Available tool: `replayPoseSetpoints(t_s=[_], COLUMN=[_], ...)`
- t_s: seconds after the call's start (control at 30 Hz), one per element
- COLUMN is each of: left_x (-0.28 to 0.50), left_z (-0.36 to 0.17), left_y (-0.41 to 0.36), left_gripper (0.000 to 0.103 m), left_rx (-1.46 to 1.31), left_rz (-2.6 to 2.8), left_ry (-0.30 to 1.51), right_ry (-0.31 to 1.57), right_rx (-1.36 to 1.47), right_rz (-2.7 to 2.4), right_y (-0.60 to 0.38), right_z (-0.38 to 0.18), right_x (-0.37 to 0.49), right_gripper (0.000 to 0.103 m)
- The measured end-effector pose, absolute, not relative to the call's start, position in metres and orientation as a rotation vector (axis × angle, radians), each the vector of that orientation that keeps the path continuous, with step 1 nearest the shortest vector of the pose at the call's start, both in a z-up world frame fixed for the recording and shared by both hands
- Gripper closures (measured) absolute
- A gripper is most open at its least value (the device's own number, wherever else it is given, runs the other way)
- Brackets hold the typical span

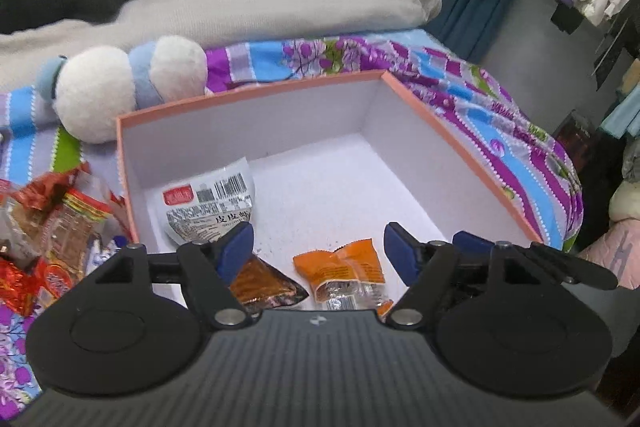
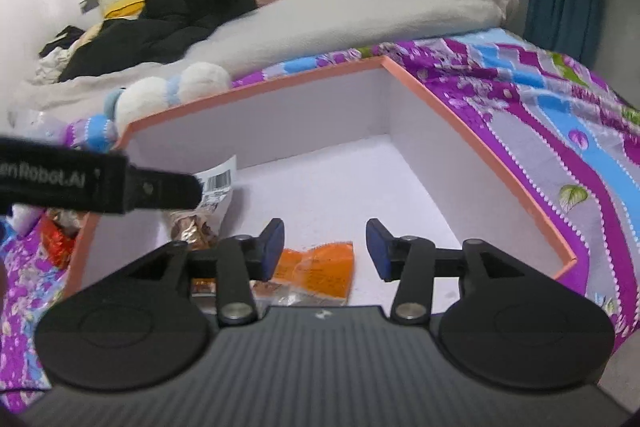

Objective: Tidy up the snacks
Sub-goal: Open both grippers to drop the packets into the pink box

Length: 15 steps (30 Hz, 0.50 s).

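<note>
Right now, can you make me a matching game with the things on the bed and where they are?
Things:
1. white snack packet with a barcode
2. orange snack packet
3. pile of red-wrapped snacks
4. white and blue plush toy

Places:
A. outside the box, left of it
B. behind the box's far left corner
C. inside the box, against its left wall
D. inside the box, near its front, below the open jaws

Pairs: 1-C, 2-D, 3-A, 4-B

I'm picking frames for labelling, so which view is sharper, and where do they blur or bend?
Left wrist view: sharper, the barcode on the white snack packet is readable; the box rim bows from fisheye. Right wrist view: softer overall, the orange packet is smeared, and the bed's edges curve.
</note>
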<state>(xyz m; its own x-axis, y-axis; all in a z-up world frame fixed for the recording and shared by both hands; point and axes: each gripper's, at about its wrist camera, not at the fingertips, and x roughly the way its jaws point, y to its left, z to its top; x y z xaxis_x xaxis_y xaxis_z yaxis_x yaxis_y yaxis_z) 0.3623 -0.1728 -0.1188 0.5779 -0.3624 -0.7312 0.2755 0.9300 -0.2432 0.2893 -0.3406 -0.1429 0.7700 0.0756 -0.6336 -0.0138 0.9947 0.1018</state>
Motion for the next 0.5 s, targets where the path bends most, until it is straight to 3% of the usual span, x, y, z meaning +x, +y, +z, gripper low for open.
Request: replayPoseSetpoints(t_s=[0.5], left_x=[0.258], left_z=[-0.051], left_y=[-0.122], left_gripper=[0.027], left_rx=[-0.118], left_rz=[-0.354], left_ry=[0.755], right_ry=[0.576], right_rx=[0.075], right_rz=[0.083], right_y=[-0.31], right_z=[-0.084], right_x=[0.215], right_gripper=[0.055])
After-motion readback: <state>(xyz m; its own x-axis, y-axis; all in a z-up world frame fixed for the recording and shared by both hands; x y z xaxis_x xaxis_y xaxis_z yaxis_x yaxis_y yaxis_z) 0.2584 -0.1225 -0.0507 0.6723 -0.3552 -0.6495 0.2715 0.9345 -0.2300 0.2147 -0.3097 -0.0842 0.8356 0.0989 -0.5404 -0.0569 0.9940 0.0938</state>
